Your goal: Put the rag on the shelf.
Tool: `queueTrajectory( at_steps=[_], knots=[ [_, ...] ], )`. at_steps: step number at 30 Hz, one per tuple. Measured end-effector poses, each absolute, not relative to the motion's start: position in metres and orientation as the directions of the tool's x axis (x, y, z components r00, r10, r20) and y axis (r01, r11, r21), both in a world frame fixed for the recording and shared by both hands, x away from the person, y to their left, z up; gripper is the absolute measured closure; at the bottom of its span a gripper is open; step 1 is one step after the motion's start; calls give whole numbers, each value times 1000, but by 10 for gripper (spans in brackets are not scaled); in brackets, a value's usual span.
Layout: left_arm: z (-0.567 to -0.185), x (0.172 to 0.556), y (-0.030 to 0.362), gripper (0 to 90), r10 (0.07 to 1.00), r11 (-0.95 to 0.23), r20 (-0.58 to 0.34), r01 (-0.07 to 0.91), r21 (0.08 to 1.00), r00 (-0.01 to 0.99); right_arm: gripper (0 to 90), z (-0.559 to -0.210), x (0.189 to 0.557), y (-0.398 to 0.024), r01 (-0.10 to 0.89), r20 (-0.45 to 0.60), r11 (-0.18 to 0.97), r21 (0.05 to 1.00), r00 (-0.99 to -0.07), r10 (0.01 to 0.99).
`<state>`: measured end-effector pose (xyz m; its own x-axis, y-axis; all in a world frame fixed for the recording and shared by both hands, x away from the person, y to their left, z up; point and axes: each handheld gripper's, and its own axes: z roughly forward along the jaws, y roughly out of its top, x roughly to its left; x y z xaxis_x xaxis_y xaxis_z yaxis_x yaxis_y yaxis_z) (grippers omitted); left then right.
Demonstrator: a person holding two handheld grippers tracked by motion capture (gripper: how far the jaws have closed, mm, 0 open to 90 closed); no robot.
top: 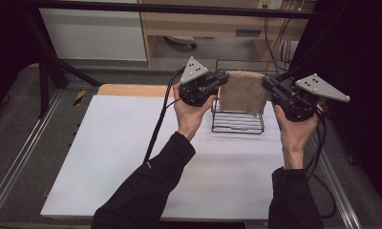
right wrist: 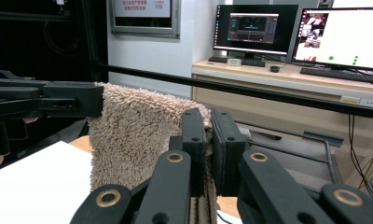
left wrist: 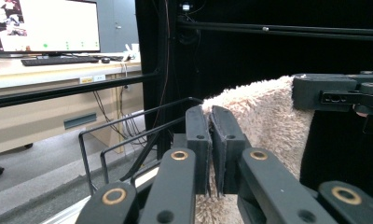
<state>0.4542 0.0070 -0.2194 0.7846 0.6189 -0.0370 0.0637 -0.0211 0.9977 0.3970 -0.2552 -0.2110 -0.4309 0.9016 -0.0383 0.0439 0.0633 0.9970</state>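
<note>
Two grippers' jaws pinching fluffy beige towel (top: 243, 91), black wire rack (top: 237, 123) below

Your left gripper (left wrist: 210, 140) has its two black jaws pressed together on one top corner of the beige towel (left wrist: 264, 116), the fluffy cloth pinched between the pads. The towel stretches away to the right, where your right gripper (left wrist: 336, 93) clamps its other corner. To the left, just beyond the jaws, stands the black wire rack (left wrist: 128, 135). Far behind it, a lit monitor (left wrist: 47, 25) and keyboard (left wrist: 56, 59) sit on a desk
</note>
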Motion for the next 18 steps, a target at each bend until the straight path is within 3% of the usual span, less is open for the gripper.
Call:
queueTrajectory(
  at_steps=[18],
  knots=[
    [-195, 473, -5, 865, 634, -1, -29, 39, 999, 773, 852, -184, 416, -260, 13, -61, 72, 997, -396, 916]
  ],
)
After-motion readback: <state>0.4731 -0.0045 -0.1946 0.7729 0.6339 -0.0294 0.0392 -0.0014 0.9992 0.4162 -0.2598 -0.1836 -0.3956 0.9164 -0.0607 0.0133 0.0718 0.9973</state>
